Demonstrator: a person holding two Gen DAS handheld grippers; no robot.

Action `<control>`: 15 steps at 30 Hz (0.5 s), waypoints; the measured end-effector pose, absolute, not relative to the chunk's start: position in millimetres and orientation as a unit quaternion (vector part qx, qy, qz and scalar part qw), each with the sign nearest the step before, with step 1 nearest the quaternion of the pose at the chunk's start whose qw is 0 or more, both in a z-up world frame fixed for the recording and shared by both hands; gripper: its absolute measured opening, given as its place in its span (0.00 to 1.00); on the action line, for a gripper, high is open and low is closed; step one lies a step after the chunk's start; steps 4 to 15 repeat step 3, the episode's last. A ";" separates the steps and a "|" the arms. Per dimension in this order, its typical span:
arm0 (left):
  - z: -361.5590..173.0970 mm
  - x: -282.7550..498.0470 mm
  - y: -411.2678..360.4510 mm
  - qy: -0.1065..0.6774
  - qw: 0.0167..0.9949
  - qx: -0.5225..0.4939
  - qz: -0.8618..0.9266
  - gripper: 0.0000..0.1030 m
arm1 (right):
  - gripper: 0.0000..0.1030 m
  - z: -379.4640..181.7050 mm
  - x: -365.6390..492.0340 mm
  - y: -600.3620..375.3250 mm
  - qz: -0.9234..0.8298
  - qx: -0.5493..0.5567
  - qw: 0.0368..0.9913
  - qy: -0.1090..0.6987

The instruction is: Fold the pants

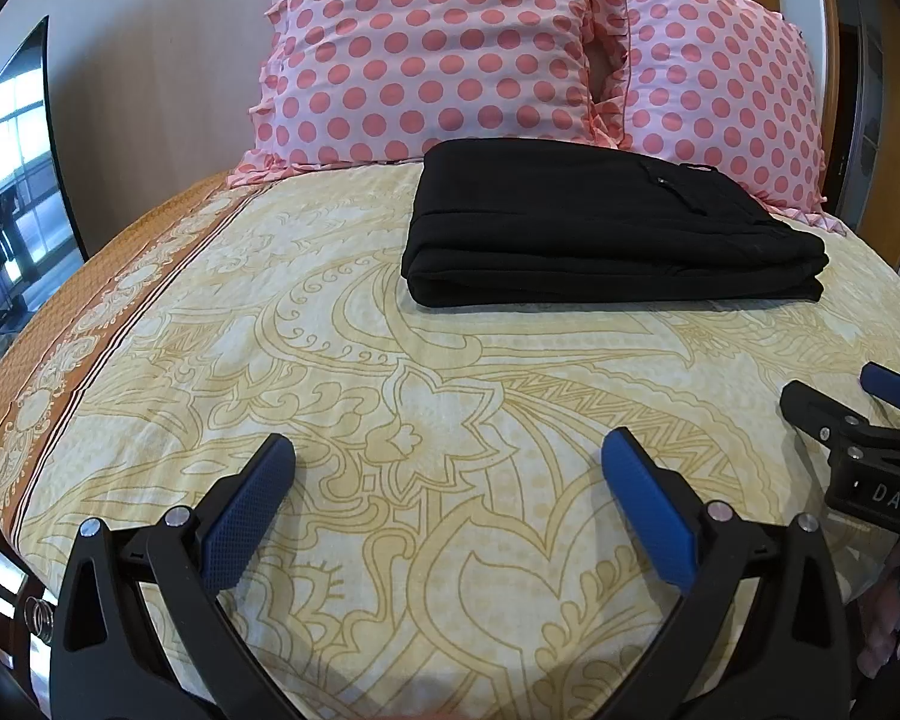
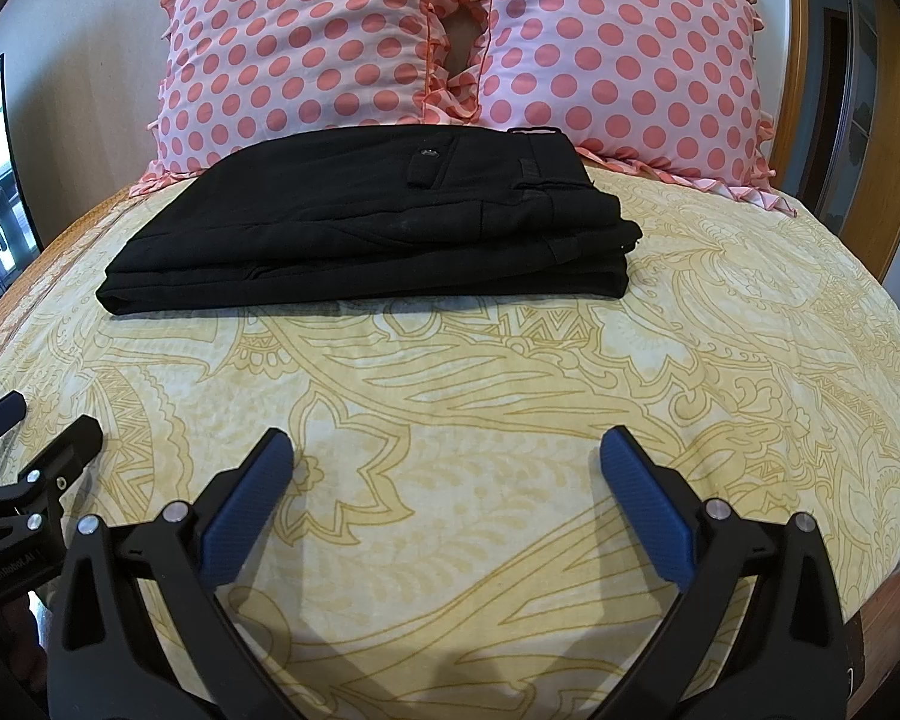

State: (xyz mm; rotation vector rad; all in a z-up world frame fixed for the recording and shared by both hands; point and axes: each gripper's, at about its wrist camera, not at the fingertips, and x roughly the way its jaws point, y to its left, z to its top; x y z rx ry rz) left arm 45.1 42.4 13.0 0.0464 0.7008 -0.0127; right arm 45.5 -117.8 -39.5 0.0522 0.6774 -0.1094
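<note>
Folded pants (image 2: pixel 366 222) lie on the bed (image 2: pixel 510 420) before two pillows (image 2: pixel 306 42), side by side behind; both grippers hang nearer, well apart from them.

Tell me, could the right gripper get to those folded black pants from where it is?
Probably yes: the right gripper is open, and only bare bedsheet lies between it and the pants.

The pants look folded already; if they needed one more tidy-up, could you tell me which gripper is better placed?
Probably right, marginally. The pants sit nearly ahead of the right gripper, but up and rightward of the left gripper. Both are open, empty and apart from them.
</note>
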 end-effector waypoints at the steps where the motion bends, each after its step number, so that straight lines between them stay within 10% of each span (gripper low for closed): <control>1: 13.2 45.4 42.4 0.344 0.939 0.023 -0.006 0.99 | 0.98 -39.6 45.4 -117.8 -0.054 0.026 0.941 0.332; 15: 13.5 46.8 42.7 0.347 0.938 0.023 -0.006 0.99 | 0.98 -39.4 45.5 -117.8 -0.054 0.026 0.941 0.332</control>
